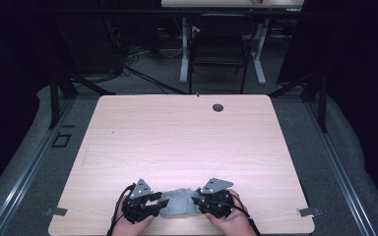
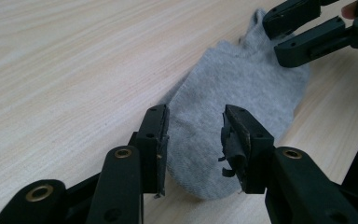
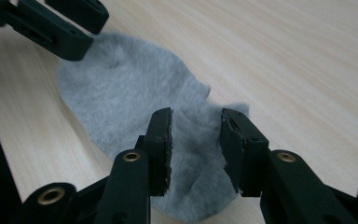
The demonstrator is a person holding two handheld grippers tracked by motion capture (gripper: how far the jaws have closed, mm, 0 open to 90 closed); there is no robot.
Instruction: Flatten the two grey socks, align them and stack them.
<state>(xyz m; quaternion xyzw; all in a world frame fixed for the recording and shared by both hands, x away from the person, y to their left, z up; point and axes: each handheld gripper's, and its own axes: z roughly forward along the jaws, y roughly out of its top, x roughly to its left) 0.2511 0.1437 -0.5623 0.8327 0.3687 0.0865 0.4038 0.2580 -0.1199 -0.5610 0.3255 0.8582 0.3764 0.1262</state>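
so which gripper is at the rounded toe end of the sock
The left gripper: its open jaws straddle the closed, rounded toe of the grey sock. The right gripper, also open, is at the other end, where the fabric bunches at the opening.

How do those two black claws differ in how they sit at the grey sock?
The left claw sits at the sock's rounded end, the right claw at its bunched, narrower end. The left claw reaches in from the left of the table, the right claw from the right, so they face each other. Both are black, open, astride the cloth, and hand-held near the table's front edge.

Left tool (image 2: 193, 149) and right tool (image 3: 196, 149), jaws apart, facing inward.
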